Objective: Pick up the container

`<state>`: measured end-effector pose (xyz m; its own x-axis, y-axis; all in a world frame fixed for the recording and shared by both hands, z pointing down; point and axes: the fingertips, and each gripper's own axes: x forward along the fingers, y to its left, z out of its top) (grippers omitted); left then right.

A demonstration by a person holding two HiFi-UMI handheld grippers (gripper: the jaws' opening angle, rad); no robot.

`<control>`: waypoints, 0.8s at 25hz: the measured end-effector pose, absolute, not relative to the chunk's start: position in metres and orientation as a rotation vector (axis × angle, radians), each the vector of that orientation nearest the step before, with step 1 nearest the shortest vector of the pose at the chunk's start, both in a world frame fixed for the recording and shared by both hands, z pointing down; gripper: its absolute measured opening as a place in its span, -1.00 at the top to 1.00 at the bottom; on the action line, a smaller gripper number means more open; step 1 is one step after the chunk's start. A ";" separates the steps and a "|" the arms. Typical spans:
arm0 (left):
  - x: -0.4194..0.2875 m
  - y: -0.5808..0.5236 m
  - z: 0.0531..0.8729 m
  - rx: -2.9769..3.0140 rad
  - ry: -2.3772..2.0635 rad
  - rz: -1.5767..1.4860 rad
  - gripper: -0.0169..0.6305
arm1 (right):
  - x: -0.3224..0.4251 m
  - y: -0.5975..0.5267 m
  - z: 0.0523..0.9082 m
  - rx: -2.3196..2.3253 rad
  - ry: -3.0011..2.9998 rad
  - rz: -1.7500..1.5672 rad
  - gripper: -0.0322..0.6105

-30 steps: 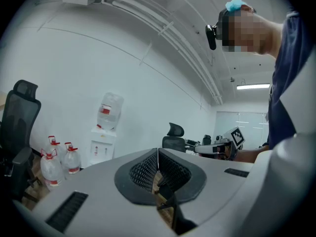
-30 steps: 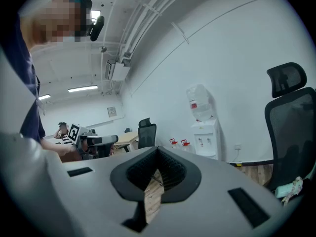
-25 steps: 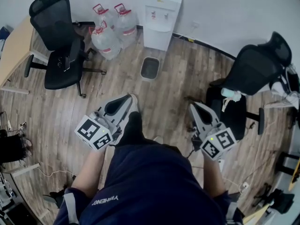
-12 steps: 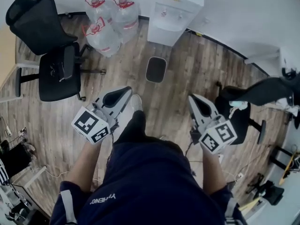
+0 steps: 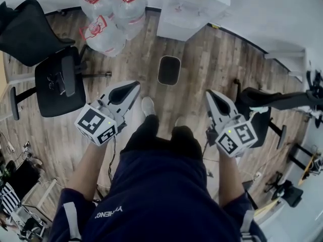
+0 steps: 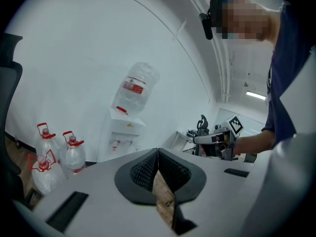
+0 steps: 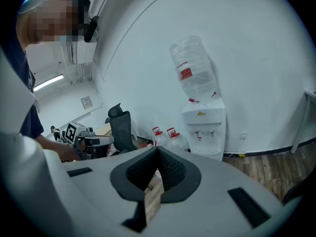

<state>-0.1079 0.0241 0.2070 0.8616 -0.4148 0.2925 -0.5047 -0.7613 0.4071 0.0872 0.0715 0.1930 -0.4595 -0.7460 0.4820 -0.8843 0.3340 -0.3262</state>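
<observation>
A small dark rectangular container [image 5: 169, 70] with a pale rim stands on the wooden floor in front of the water dispenser [image 5: 194, 9]. In the head view it lies ahead of both grippers, roughly between them. My left gripper [image 5: 135, 86] is held at waist height, pointing forward, jaws shut with nothing between them. My right gripper [image 5: 211, 94] is held the same way, also shut and empty. In the left gripper view the left gripper [image 6: 158, 152] shows its pads pressed together; the right gripper view shows the right gripper [image 7: 158, 149] the same. Neither gripper view shows the container.
Three water jugs [image 5: 106, 19] with red caps stand left of the dispenser. A black office chair [image 5: 55, 79] is at the left, another black chair [image 5: 272, 105] at the right. The person's shoe [image 5: 148, 106] is on the floor between the grippers. Cables run along the floor at the lower left.
The person has stepped toward the dispenser, so chairs and jugs have shifted outward and upward in the head view. Both grippers stay shut and at about the same height.
</observation>
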 end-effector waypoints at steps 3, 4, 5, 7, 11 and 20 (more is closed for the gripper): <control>-0.106 0.010 0.226 2.526 -0.667 0.274 0.87 | 0.085 0.053 0.209 1.457 -2.335 0.832 0.87; -0.104 0.007 0.234 2.512 -0.664 0.282 0.87 | 0.085 0.047 0.215 1.449 -2.330 0.838 0.87; -0.102 0.003 0.243 2.497 -0.662 0.293 0.87 | 0.085 0.041 0.222 1.441 -2.323 0.846 0.87; -0.098 -0.002 0.263 2.471 -0.660 0.323 0.87 | 0.085 0.030 0.240 1.421 -2.309 0.866 0.87; -0.085 -0.013 0.308 2.400 -0.658 0.377 0.87 | 0.087 0.007 0.290 1.366 -2.268 0.924 0.87; -0.047 -0.041 0.451 2.248 -0.697 0.526 0.86 | 0.121 -0.030 0.439 1.237 -2.148 1.027 0.87</control>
